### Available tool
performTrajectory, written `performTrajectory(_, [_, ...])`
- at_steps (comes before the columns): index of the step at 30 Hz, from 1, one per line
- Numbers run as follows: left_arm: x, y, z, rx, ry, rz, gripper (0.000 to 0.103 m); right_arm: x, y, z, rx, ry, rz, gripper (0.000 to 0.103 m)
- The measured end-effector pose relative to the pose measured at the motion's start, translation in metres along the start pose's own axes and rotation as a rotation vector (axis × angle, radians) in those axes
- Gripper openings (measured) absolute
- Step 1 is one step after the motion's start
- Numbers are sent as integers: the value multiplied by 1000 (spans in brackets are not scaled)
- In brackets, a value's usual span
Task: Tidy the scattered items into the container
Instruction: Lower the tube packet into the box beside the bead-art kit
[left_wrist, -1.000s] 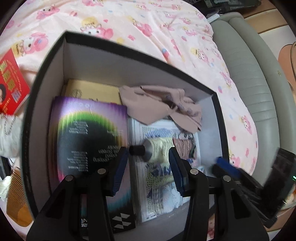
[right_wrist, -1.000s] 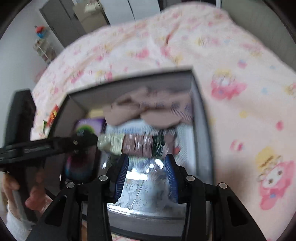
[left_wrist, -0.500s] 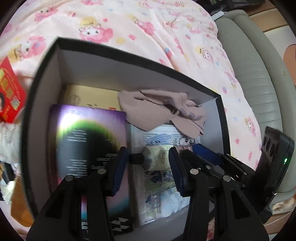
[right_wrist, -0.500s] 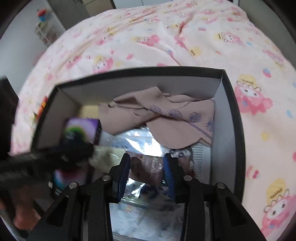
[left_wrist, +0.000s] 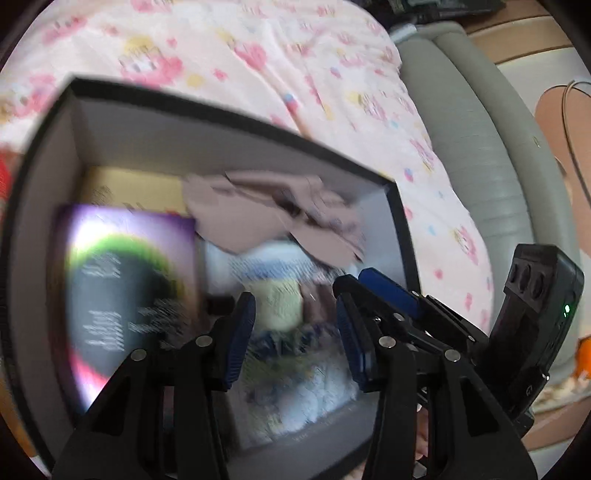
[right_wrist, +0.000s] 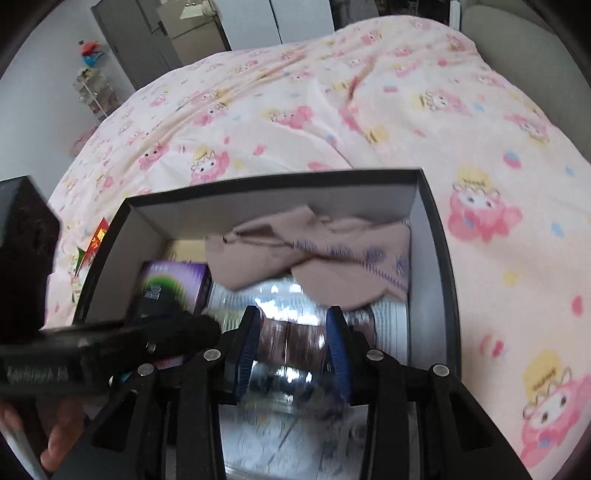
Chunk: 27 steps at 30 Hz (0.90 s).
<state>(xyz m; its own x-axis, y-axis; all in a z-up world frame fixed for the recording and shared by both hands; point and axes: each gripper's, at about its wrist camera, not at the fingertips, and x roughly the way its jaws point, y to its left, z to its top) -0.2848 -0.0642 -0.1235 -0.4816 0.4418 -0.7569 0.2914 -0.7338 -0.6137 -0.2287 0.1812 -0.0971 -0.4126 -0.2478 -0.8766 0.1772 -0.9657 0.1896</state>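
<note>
A black box (left_wrist: 236, 114) with grey inner walls (right_wrist: 273, 181) sits on the bed. Inside lie a purple booklet (left_wrist: 125, 295), a beige cloth (left_wrist: 273, 218) (right_wrist: 314, 251), a printed sheet and a pale tube (left_wrist: 280, 302) with a brown lower part. My left gripper (left_wrist: 291, 332) is open above the tube, its fingers apart from it. My right gripper (right_wrist: 291, 350) reaches into the box from the right and is shut on the tube's brown end (right_wrist: 288, 343); it shows in the left wrist view too (left_wrist: 384, 291).
The pink cartoon-print bedspread (right_wrist: 332, 110) surrounds the box. A red packet (right_wrist: 98, 240) lies left of the box. A grey padded bed edge (left_wrist: 480, 155) runs along the right. Cupboards (right_wrist: 184, 33) stand beyond the bed.
My right gripper has moved down into the box and closed around the tube's brown end. My left gripper has shifted slightly, and the view is blurred by motion.
</note>
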Motion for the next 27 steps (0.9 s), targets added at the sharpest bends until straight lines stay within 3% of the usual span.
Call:
performTrajectory(2, [-3,-3,6,14,-45,72,45,11,-2,5,16,26,33,33])
performTrajectory(4, [2,-1,11,5,-34,141,45,17,-7,3,50,64,52,33])
performTrajectory(5, [5,1,12,-9,-16,141,45,18,-8,1,61,79,46,33])
performTrajectory(11, [20,-5,6,-18,76,34,46,12,-20,-9,152,127,68,33])
performTrajectory(14, [22,-15,-2,29,84,50,46,13,-28,-22,191,167,115,33])
performTrajectory(18, [16,-11,2,-6,73,-20,46,-1,-18,-18,134,94,48,33])
performTrajectory(21, [16,-9,9,-6,42,23,46,1,-11,3,76,47,30,33])
performTrajectory(25, [27,2,13,-62,91,-29,42,26,-17,17,118,127,81,33])
performTrajectory(27, [28,4,9,-65,114,-11,41,36,-20,12,143,171,120,33])
